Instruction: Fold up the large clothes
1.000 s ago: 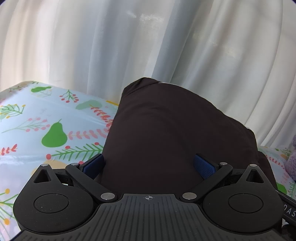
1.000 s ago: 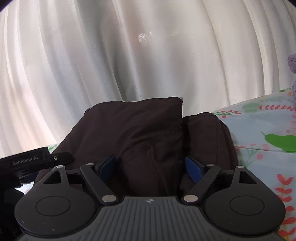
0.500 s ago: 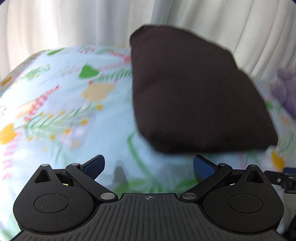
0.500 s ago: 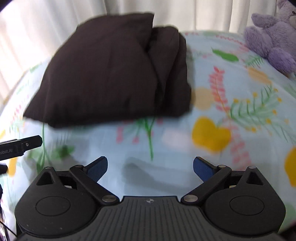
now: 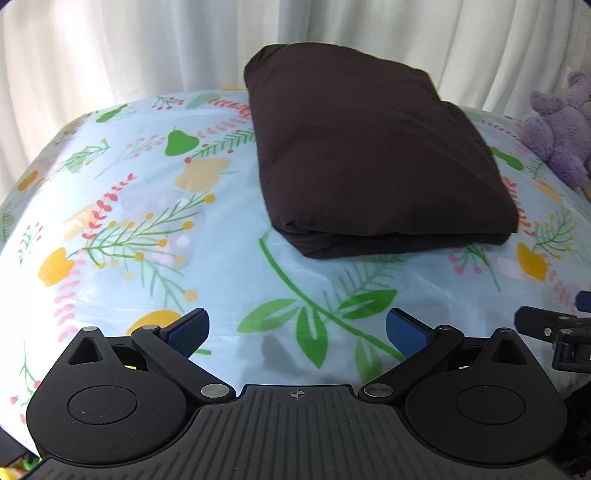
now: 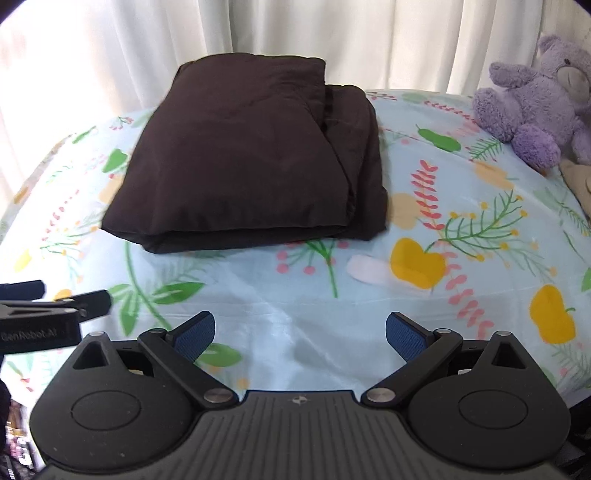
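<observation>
Left wrist view: left tongs [image 5: 297,326] spread wide apart, blue pads [image 5: 188,329] holding nothing, hovering over the floral sheet [image 5: 147,229]. Sheet is pale blue with pears, leaves and berry sprigs; whether it covers a bed or a bench cannot be told. Dark brown garment [image 5: 373,155] lies folded into a thick rectangular bundle ahead of the tongs, slightly right of centre, well apart from both pads. Rounded fold edge faces the camera, layers stacked. White curtain [image 5: 110,48] hangs behind the far edge. Purple plush bear [image 5: 557,129] sits at the far right, near the garment but not touching it. A black tip of the right tongs shows at the right edge, low down.

Right wrist view: left unit's black body enters from the left edge with a printed label, partly blurred. Right tongs [image 6: 300,332] also spread apart, pads [image 6: 404,334] empty, above the sheet [image 6: 424,236]. Folded garment [image 6: 243,155] lies ahead, left of centre, flat on the sheet; a second narrower fold bulges along its right side, top layer overlapping it. Nothing touches the garment. Curtain [image 6: 332,33] behind. Plush bear [image 6: 535,99] sits at the upper right, well apart from the bundle, with a beige item beside it, too cropped to identify.
</observation>
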`<action>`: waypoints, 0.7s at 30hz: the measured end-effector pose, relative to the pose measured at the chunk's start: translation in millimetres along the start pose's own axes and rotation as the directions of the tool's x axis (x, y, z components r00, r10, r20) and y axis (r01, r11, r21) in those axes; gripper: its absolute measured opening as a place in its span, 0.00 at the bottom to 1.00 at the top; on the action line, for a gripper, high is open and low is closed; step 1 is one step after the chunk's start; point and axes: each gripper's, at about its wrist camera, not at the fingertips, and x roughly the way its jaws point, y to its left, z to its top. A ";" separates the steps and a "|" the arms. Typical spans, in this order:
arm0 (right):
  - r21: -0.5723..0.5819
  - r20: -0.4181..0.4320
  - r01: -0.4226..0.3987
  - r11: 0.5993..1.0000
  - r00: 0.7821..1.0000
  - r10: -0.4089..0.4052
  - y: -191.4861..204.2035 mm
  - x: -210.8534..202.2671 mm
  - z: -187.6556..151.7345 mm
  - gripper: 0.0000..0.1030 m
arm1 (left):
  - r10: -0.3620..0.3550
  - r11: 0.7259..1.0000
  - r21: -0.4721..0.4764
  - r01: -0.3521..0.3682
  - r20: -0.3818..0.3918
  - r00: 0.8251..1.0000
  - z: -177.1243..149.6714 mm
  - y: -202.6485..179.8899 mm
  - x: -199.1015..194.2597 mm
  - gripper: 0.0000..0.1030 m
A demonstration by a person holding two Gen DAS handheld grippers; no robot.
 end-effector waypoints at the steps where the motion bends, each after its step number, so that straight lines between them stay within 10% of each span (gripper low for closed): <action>1: 0.008 -0.010 -0.002 1.000 1.000 0.002 0.9 -2.6 1.4 0.96 | -0.019 1.000 -0.002 0.019 0.009 1.000 0.1 -0.2 -3.8 1.00; 21: 0.008 -0.006 0.062 0.998 0.998 -0.062 9.7 -11.2 10.0 0.96 | -0.006 1.000 -0.002 0.006 0.017 1.000 1.6 -4.1 -15.5 1.00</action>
